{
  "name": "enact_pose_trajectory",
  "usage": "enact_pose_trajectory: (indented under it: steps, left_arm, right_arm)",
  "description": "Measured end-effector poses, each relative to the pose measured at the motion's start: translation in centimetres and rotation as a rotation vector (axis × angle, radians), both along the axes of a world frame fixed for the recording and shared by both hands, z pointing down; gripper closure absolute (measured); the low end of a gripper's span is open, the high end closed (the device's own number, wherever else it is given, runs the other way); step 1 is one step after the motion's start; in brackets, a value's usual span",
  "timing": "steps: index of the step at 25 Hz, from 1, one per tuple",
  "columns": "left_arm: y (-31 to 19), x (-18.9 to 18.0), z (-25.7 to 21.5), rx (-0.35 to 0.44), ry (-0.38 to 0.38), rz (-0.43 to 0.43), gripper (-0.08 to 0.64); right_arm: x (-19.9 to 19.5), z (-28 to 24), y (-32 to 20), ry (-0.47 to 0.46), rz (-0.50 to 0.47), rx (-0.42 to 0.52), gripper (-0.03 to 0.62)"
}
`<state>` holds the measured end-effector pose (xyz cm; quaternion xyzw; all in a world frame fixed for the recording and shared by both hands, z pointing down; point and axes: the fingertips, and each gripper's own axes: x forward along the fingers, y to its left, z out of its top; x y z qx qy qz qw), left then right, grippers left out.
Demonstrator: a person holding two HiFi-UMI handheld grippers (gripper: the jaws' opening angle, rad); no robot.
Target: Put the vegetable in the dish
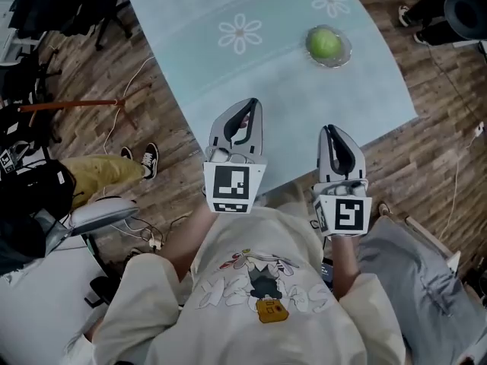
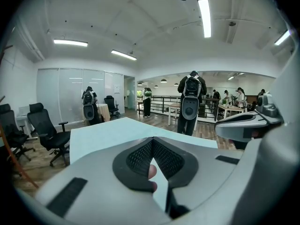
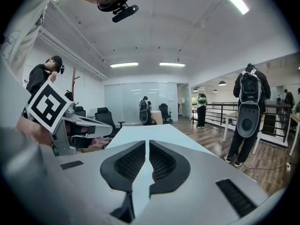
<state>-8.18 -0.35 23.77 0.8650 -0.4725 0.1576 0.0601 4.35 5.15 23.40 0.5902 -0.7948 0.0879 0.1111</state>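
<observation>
A round green vegetable [image 1: 325, 43] lies in a small clear glass dish [image 1: 344, 55] at the far right of the pale blue table [image 1: 228, 74]. My left gripper [image 1: 251, 105] hangs over the table's near edge, close to my chest, its jaws shut and empty. The right gripper [image 1: 329, 131] floats beside it, a little nearer to me, also shut with nothing in it. Both are well short of the dish. In the left gripper view the left gripper's [image 2: 152, 138] dark pads meet at the tip. In the right gripper view the right gripper's [image 3: 148, 142] pads show only a thin slit. Neither gripper view shows the vegetable.
White flower prints [image 1: 240, 33] mark the tablecloth. Wooden floor surrounds the table, with a seated person's shoe [image 1: 149, 159] and cables at the left. Black office chairs [image 2: 47, 132] and standing people with backpacks [image 2: 190, 102] fill the room beyond.
</observation>
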Motion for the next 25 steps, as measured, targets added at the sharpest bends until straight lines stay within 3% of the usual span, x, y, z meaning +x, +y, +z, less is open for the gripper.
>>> enact_pose_trajectory:
  steps: [6, 10, 14, 17, 25]
  left_arm:
    - [3.2, -1.1, -2.3, -0.018, 0.055, -0.053, 0.554]
    - [4.4, -2.4, -3.5, 0.01, 0.057, -0.043, 0.552]
    - [5.2, -3.6, -4.4, -0.023, 0.084, -0.091, 0.552]
    - [6.1, -3.9, -4.6, 0.006, 0.072, -0.073, 0.553]
    - [7.8, -5.2, -5.8, -0.009, 0.099, -0.116, 0.552]
  right_arm:
    - [-1.7, -1.6, 0.5, -0.013, -0.036, 0.023, 0.552]
    - [-3.2, -2.9, 0.5, -0.018, -0.052, 0.043, 0.552]
    - [-4.1, -4.0, 0.8, -0.027, -0.061, 0.052, 0.552]
    - [-4.4, -4.4, 1.5, -0.031, -0.07, 0.057, 0.552]
    - [-4.7, -5.5, 2.5, -0.03, -0.072, 0.062, 0.552]
